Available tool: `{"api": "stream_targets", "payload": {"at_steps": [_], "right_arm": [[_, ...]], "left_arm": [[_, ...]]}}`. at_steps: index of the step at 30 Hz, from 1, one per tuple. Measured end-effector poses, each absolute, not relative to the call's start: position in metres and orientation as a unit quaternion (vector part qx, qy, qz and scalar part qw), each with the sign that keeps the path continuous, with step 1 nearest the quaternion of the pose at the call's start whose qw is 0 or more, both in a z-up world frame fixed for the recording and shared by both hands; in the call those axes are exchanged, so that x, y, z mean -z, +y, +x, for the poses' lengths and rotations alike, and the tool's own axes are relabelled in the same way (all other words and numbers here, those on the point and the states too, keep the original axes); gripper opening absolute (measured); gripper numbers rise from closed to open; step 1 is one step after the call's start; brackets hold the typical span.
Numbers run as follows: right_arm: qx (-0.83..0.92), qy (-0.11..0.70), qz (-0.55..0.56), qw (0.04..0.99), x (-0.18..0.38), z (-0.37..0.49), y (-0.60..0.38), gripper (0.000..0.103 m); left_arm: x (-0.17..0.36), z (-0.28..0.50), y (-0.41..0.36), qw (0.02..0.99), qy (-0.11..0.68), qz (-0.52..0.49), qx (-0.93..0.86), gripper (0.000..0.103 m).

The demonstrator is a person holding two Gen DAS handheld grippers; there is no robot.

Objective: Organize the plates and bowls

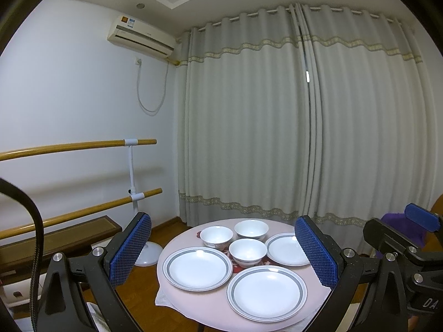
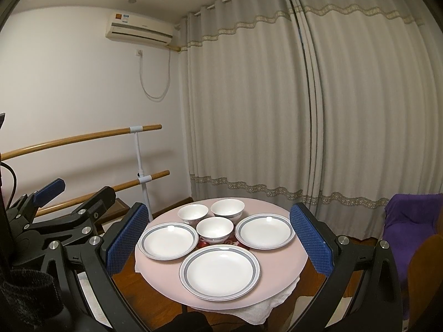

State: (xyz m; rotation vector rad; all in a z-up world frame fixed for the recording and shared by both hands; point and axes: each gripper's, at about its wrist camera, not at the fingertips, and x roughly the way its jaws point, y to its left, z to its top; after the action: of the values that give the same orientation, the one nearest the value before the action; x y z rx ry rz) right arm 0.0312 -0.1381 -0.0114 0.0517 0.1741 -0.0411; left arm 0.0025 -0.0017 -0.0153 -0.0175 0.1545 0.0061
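A small round table (image 1: 177,304) with a pink top holds three white plates with grey rims and three white bowls. The plates lie at the left (image 1: 197,268), front (image 1: 267,292) and right (image 1: 288,249). The bowls (image 1: 247,251) cluster at the back middle. The table (image 2: 288,274), front plate (image 2: 220,271) and bowls (image 2: 214,229) also show in the right wrist view. My left gripper (image 1: 224,251) is open and empty, held back from the table. My right gripper (image 2: 218,239) is open and empty, likewise short of the table.
Grey curtains (image 1: 277,124) hang behind the table. A wooden double barre (image 1: 83,146) on a white stand runs along the left wall. A purple-covered chair (image 2: 409,221) stands right of the table. The floor is wood.
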Motion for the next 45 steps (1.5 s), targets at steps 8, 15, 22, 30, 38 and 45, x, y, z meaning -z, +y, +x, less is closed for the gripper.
{"api": "stream_targets", "payload": {"at_steps": [8,15,22,30,38,45], "right_arm": [[0.02,0.086,0.026,0.996,0.012,0.031,-0.138,0.103],[0.019,0.087,0.027,0.996,0.012,0.032,-0.137,0.103],[0.02,0.087,0.027,0.996,0.012,0.032,-0.137,0.103],[0.019,0.087,0.027,0.996,0.012,0.032,-0.137,0.103],[0.018,0.088,0.029,0.996,0.013,0.032,-0.136,0.103],[0.018,0.092,0.031,0.995,0.018,0.036,-0.133,0.103]], "left_arm": [[0.017,0.005,-0.001,0.997,0.076,-0.009,-0.004,0.102],[0.017,0.007,-0.001,0.997,0.075,-0.009,-0.005,0.102],[0.017,0.006,-0.003,0.997,0.074,-0.008,-0.005,0.102],[0.018,0.007,-0.003,0.997,0.073,-0.008,-0.006,0.102],[0.022,0.008,-0.005,0.997,0.076,-0.005,-0.008,0.102],[0.027,0.02,-0.006,0.996,0.085,-0.003,-0.003,0.102]]}}
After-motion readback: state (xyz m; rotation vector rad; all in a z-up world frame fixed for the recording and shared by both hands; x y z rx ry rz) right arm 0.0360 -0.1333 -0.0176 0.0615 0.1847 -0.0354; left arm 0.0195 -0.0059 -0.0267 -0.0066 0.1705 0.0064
